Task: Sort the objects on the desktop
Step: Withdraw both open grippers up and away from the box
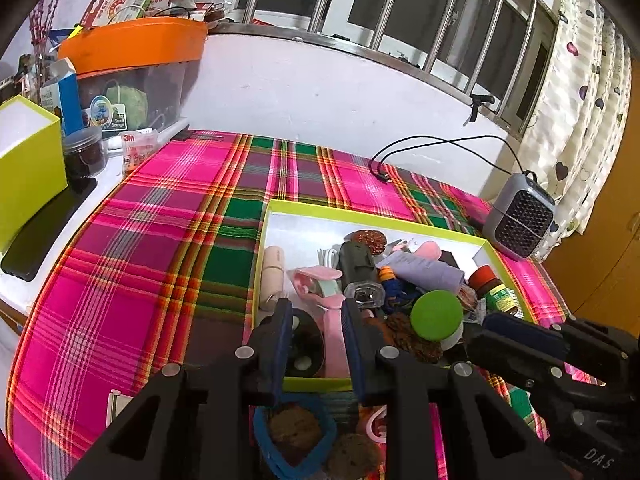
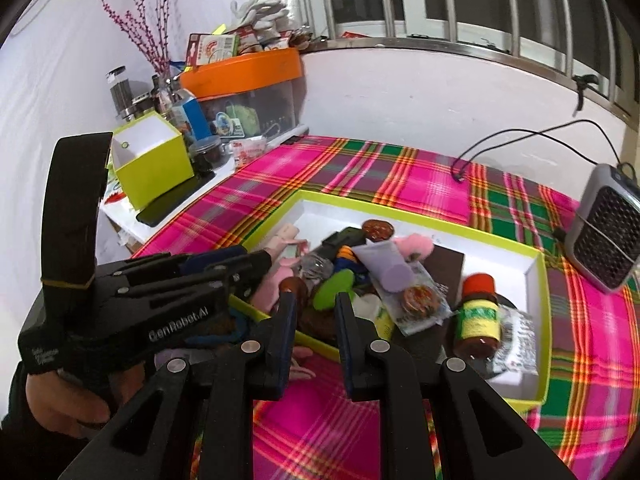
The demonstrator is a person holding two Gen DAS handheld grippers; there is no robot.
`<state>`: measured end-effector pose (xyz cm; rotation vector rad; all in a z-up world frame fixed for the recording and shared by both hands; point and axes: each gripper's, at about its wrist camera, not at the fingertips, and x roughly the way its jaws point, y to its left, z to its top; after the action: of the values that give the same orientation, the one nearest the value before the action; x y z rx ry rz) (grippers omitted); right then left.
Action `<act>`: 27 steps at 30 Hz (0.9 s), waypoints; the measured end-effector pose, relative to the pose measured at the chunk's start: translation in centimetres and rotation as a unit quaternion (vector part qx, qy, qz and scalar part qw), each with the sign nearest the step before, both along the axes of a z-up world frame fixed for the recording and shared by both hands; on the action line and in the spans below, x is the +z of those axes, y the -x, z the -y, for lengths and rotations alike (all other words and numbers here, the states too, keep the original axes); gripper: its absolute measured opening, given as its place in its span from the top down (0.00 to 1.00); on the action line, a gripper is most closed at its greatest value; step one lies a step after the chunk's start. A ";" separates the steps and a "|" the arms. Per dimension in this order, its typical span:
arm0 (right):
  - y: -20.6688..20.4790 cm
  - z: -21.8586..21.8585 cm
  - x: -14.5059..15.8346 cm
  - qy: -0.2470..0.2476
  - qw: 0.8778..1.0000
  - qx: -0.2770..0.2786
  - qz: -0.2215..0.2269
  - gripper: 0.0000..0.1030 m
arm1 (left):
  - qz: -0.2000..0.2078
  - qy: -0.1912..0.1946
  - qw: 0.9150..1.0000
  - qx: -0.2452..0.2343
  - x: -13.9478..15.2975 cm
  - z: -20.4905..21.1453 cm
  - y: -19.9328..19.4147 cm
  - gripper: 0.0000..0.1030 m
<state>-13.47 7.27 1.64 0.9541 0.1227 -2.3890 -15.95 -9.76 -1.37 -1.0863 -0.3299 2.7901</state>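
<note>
While most clutter sits heaped in the green tray [image 1: 372, 220], strays lie near — left gripper [image 1: 316, 320] part-spread and empty, right gripper [image 2: 316, 312] pressed together, nothing held.

We see a plaid-clothed table [image 1: 168, 216] bearing 1 lime tray [image 1: 360, 216], 1 grey speaker [image 1: 520, 220] and 1 black cable [image 1: 420, 148].

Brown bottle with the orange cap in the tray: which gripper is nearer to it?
Right. The right gripper hovers just beside the brown bottle at the right end of the tray; the left gripper is farther off, over its left half.
</note>
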 end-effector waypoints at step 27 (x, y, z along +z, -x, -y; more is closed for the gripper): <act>-3.2 -7.7 -1.4 0.013 0.998 -0.053 0.033 0.79 | 0.005 0.021 0.999 -0.030 1.5 -2.7 -4.3 0.75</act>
<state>-10.30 15.01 0.29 1.0509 0.0163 -2.4455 -11.65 -7.04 0.15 -1.0996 -0.2379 2.7522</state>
